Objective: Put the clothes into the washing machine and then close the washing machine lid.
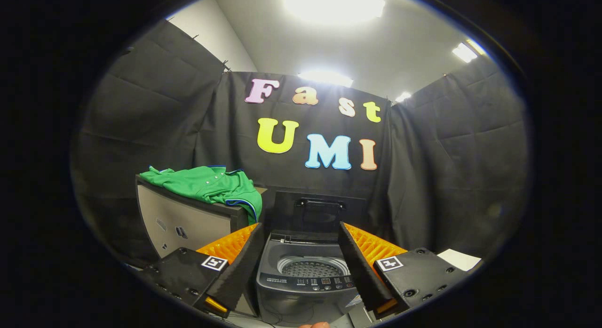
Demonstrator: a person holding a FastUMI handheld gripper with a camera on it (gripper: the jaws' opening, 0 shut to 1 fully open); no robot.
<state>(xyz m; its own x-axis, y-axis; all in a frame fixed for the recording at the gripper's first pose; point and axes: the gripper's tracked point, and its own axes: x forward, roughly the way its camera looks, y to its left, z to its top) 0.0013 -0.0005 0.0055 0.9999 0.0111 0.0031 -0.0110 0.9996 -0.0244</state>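
Cabinet (pixel 188 220): stands at the lower left of the frame, left of the washer; its pale front panel faces the camera and its dark top edge runs back toward the booth wall.
Shirt (pixel 209 184): green, crumpled, lies on the cabinet top; one fold hangs over the cabinet's right front corner, just beside the left finger's tip.
Left finger (pixel 235 267): rises from the lower left of the frame, its tip in front of the cabinet's right edge.
Gripper (pixel 299 234): fingers spread wide apart, nothing between the pads; the gap between them frames the washer.
Washer (pixel 305 281): small top-loader at the lower centre of the frame, seen through the finger gap, just ahead of the fingers.
Drum (pixel 312 267): open mouth faces up, perforated floor visible, no cloth inside.
Lid (pixel 320 210): raised upright behind the drum, handle at its top edge, backed close to the wall.
Control strip (pixel 320 283): runs along the washer's front edge.
Right finger (pixel 362 267): tip overlaps the washer's right edge.
Open room: bare wall cloth right of the washer; a pale flat surface (pixel 458 260) at the lower right.
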